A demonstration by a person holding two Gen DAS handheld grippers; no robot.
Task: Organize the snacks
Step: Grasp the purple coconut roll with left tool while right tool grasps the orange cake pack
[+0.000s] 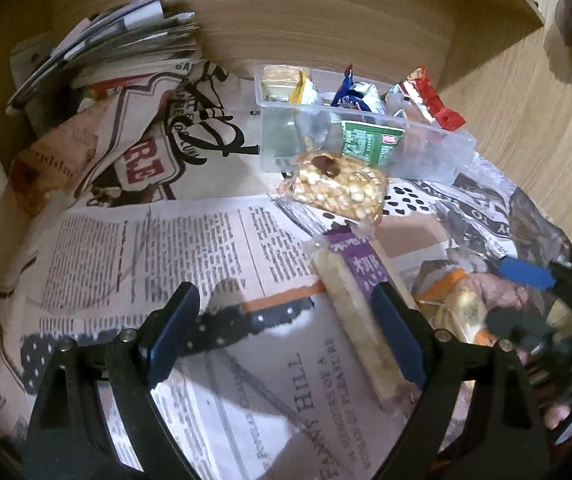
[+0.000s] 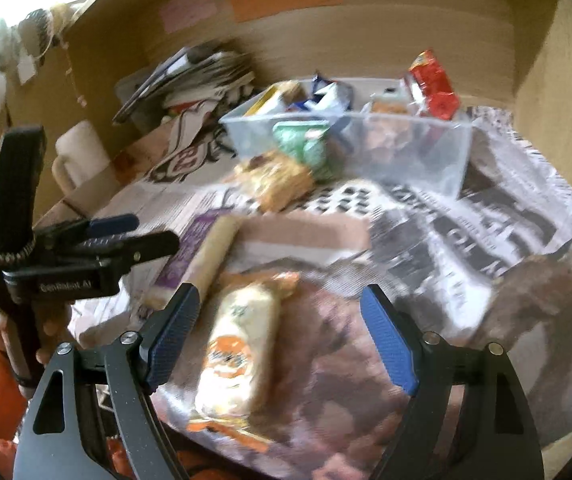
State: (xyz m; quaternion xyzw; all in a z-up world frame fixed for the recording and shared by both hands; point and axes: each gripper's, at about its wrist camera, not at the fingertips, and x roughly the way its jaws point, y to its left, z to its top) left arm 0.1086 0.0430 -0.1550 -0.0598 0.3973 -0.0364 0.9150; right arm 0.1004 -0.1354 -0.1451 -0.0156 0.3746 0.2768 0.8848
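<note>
Left gripper [image 1: 286, 332] wide open, empty, left of the purple-labelled bar [image 1: 356, 300]. Right gripper [image 2: 281, 336] wide open, empty, straddling the orange-print packet [image 2: 241, 356] right of that bar. Clear bin [image 1: 438, 152] beyond. Risk: slick wrapper sliding off newspaper [image 1: 165, 240] during closure.

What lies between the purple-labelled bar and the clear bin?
In the left wrist view, the peanut brittle pack lies between the purple-labelled bar and clear bin, close against the bin's front wall.

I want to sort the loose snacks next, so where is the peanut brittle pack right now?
In the left wrist view the peanut brittle pack lies on the newspaper, centre-right, against the clear bin's near wall, beyond the purple-labelled bar.
</note>
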